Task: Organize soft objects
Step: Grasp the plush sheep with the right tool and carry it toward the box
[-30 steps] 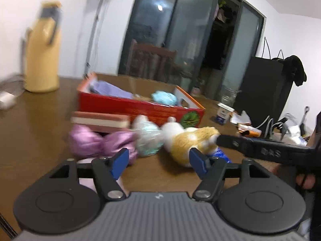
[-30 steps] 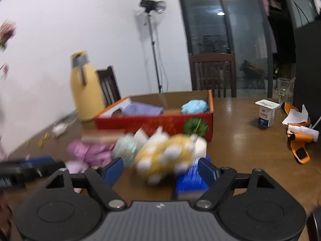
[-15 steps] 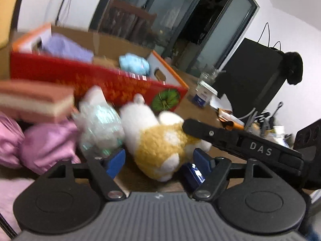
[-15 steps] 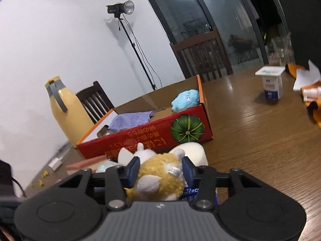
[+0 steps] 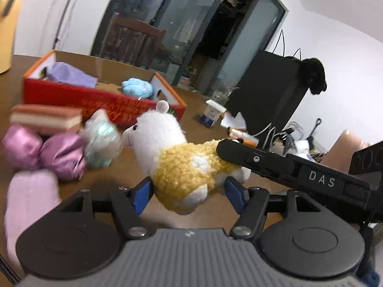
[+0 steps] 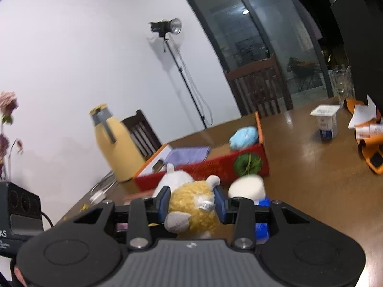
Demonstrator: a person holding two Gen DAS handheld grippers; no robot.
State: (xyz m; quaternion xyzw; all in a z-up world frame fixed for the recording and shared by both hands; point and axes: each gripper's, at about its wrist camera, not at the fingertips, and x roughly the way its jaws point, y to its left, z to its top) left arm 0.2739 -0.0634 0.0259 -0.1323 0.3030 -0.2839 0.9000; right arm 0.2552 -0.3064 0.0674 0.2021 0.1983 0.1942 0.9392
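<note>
A plush alpaca with a white head and a yellow body is gripped at its rear by my right gripper, whose blue pads press into both sides and are still closing. In the left wrist view the right gripper's black finger lies along its back. My left gripper sits just in front of the toy. Its jaws are closing, with the toy's underside between them and the right pad clear of it. Behind stands a red cardboard box holding a purple cloth and a blue plush.
Pink satin pouches, a pink-and-cream sponge block, a shiny teal bundle and a pale pink fuzzy piece lie left of the alpaca. A white round pad rests on a blue pack. A yellow thermos and a small carton stand further off.
The right gripper went from open around the alpaca to shut on it. The alpaca now sits with its head up, nearer the left gripper. Both views have swung.
</note>
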